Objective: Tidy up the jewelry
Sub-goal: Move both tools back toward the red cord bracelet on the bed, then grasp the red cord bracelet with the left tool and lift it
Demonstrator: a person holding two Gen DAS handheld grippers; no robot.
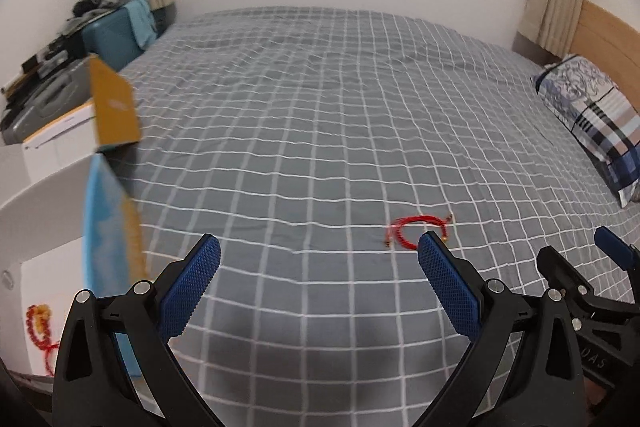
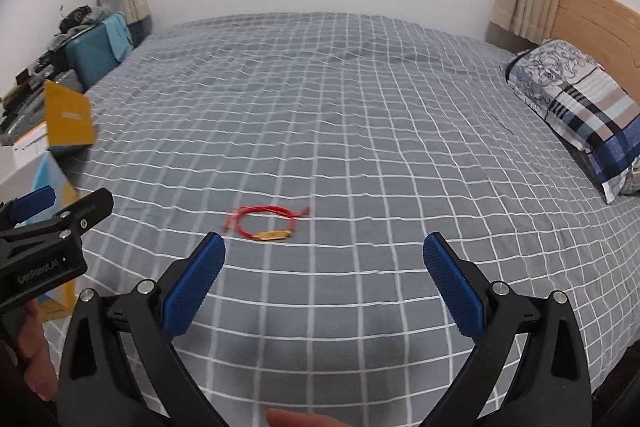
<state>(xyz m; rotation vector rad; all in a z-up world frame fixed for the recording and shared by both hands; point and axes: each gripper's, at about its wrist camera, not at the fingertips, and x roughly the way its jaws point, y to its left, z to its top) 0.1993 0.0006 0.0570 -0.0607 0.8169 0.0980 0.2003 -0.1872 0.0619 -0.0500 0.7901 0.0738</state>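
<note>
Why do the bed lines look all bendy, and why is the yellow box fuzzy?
Both wrist views use fisheye lenses, so the checked bedcover curves. In the left wrist view the yellow box is smeared by motion blur; in the right wrist view the red bracelet looks slightly soft.

Both grippers alike: left gripper & right gripper w/ black plastic arms, silver round screws, blue dimpled pads. White "GenRobot.AI" lettering on left gripper's side in right wrist view.

A grey checked bed carries a red bracelet and a pillow.
</note>
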